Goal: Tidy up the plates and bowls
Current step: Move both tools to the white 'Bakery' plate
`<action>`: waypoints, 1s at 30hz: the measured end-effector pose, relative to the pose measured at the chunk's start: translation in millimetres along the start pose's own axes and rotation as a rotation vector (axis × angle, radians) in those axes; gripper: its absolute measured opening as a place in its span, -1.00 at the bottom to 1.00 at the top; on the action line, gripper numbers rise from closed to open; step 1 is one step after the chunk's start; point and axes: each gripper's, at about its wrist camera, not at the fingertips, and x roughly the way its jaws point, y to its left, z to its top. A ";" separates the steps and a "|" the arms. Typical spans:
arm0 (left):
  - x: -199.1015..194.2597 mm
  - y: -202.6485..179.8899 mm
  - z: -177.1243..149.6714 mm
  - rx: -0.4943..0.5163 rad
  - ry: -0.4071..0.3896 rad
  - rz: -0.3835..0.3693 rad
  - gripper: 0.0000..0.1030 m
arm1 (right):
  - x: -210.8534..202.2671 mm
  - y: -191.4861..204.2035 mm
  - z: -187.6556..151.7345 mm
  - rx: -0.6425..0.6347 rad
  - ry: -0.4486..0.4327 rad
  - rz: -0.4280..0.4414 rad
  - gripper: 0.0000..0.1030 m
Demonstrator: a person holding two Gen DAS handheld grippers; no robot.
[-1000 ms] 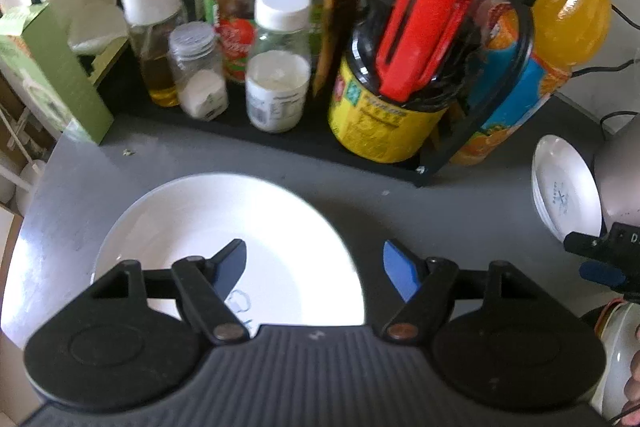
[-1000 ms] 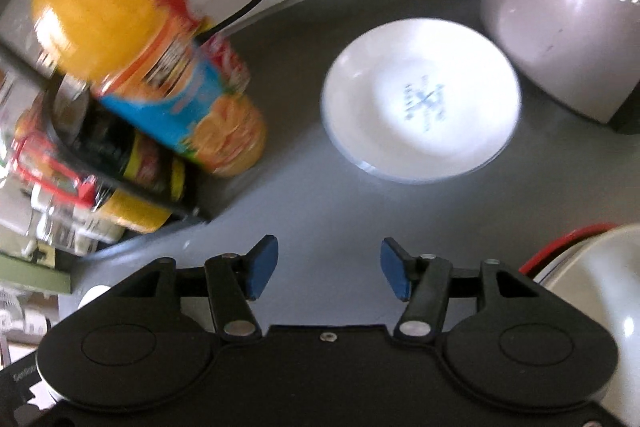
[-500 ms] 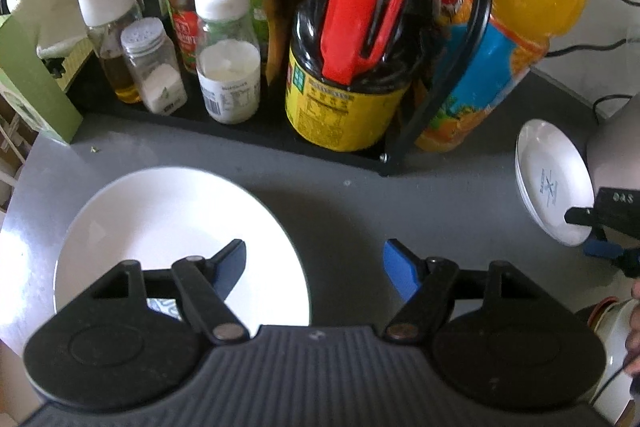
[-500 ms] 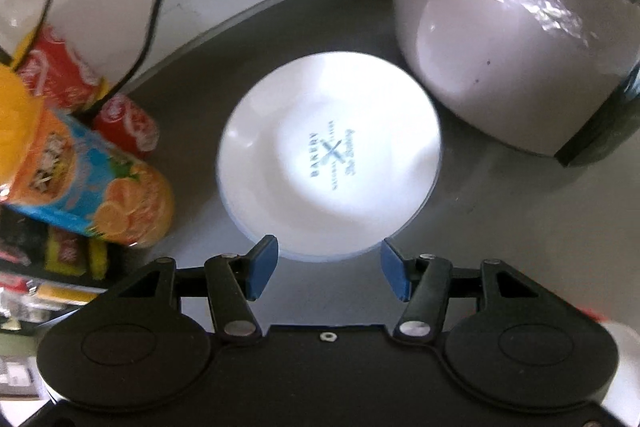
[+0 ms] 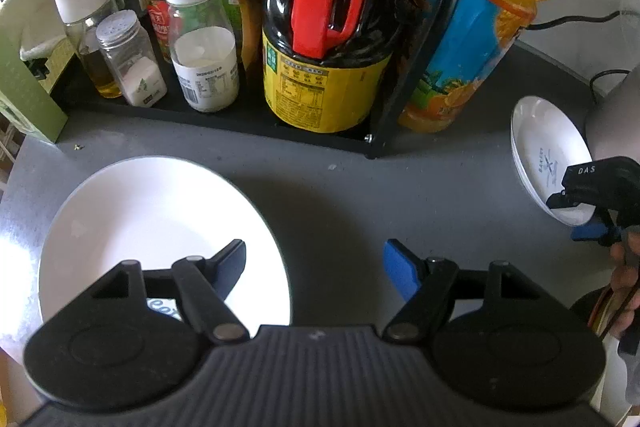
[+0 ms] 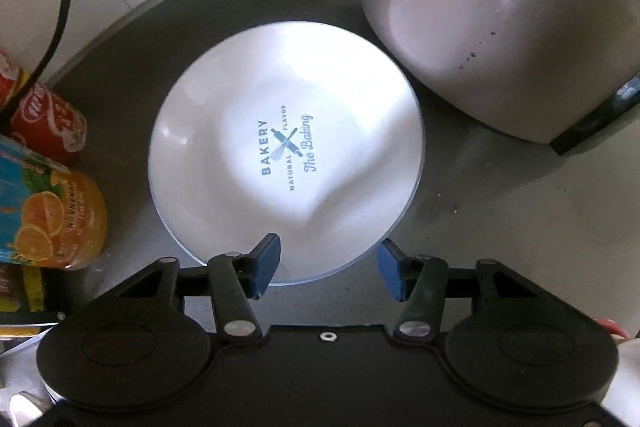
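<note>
A large white plate (image 5: pixel 160 219) lies on the grey counter at the left of the left wrist view. My left gripper (image 5: pixel 314 263) is open; its left finger hangs over the plate, its right finger over bare counter. A small white plate printed "BAKERY" (image 6: pixel 284 155), stacked on another one, lies in the right wrist view. My right gripper (image 6: pixel 328 263) is open and empty, its fingertips at the plate's near rim. The small plate (image 5: pixel 546 155) and the right gripper (image 5: pixel 592 203) also show at the right edge of the left wrist view.
A black rack (image 5: pixel 404 95) holds a soy sauce jug (image 5: pixel 332 39), spice jars and bottles. An orange juice bottle (image 5: pixel 480 27) stands beside it. A white rice cooker (image 6: pixel 512 15) stands right behind the small plate. A red can (image 6: pixel 52 123) and cables lie at the wall.
My right gripper moved forward until its tips reached the small plate's near rim. My left gripper shifted right, so the large plate slid to the left of its view. Both stayed open.
</note>
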 end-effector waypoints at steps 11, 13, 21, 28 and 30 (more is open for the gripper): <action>2.0 4.0 1.6 0.001 0.008 -0.006 0.44 | 0.8 10.9 -3.8 -0.088 -0.012 -0.059 -0.21; 2.1 4.0 1.3 0.002 0.009 -0.009 0.44 | 0.3 13.8 -7.8 -0.095 -0.005 -0.061 -0.22; 2.4 10.3 -0.6 -0.003 0.009 -0.021 0.44 | -0.6 24.8 -20.9 -0.130 0.017 -0.048 -0.26; -0.9 14.0 0.8 -0.010 -0.005 -0.035 0.44 | -5.9 36.8 -45.3 -0.165 0.040 -0.039 -0.26; -1.6 13.7 1.4 -0.005 -0.009 -0.039 0.44 | -11.6 43.3 -48.5 -0.187 0.038 -0.041 -0.26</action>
